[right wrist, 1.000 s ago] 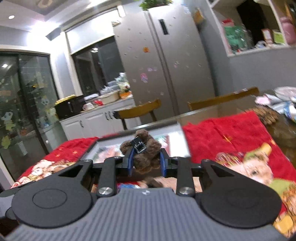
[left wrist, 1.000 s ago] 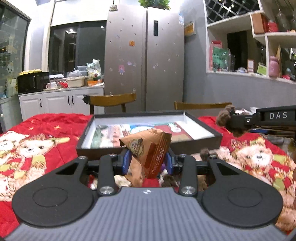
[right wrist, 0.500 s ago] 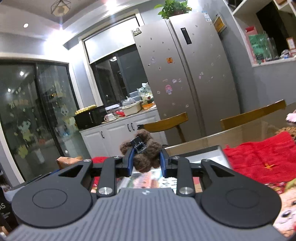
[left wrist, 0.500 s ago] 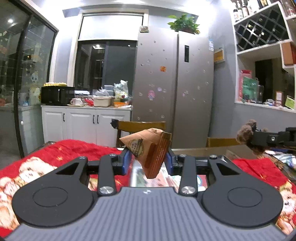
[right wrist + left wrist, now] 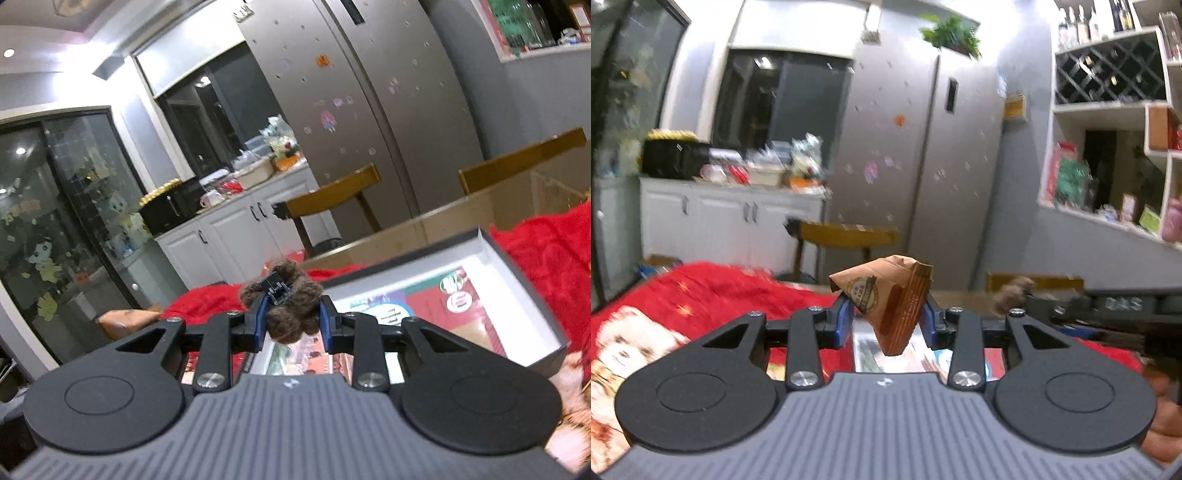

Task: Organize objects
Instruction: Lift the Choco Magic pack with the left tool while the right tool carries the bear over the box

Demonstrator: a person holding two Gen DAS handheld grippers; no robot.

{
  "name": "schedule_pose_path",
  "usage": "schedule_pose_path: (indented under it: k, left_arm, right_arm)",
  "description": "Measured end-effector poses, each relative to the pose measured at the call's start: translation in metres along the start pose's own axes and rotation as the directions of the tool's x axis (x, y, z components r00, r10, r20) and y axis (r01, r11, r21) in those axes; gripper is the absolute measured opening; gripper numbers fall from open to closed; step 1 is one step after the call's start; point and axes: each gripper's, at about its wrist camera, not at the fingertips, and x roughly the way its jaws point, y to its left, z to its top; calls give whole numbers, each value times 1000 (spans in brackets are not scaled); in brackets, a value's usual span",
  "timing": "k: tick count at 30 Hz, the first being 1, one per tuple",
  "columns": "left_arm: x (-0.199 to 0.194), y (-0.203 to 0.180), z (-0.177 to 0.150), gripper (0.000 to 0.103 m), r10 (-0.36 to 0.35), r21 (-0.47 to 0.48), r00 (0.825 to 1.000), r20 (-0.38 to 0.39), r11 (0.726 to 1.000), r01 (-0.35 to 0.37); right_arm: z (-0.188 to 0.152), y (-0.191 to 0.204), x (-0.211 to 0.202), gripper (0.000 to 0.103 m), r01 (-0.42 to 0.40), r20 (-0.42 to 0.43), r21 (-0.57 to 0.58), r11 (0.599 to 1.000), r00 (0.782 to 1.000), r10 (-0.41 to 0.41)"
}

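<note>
My left gripper (image 5: 886, 325) is shut on a brown snack packet (image 5: 886, 299) and holds it above the near edge of the box. My right gripper (image 5: 291, 326) is shut on a small brown plush toy (image 5: 291, 310) with a black tag, held over the open shallow box (image 5: 487, 254), whose printed floor shows below. The right gripper with the plush toy (image 5: 1012, 291) also shows at the right of the left wrist view. The packet shows at the left of the right wrist view (image 5: 129, 319).
A red bear-print cloth (image 5: 701, 295) covers the table. Wooden chairs (image 5: 846, 236) stand behind it, then a fridge (image 5: 923, 155), white cabinets (image 5: 720, 218) and wall shelves (image 5: 1108, 147).
Both grippers rose off the table with their objects, then tilted back down toward the box. The right gripper now hangs over the box's inside.
</note>
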Motion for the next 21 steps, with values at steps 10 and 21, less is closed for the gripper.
schedule_pose_path:
  k: [10,21]
  left_arm:
    - [46,-21,-69,43,17,67,997,-72,998,-12]
    - [80,-29,-102,43,20,120,992,-127,993,-5]
  right_arm:
    - [-42,-14,22,32,17,23,-28,999,1000,-16]
    - [-65,-15,37,32,16,6,-50,999,1000,-16]
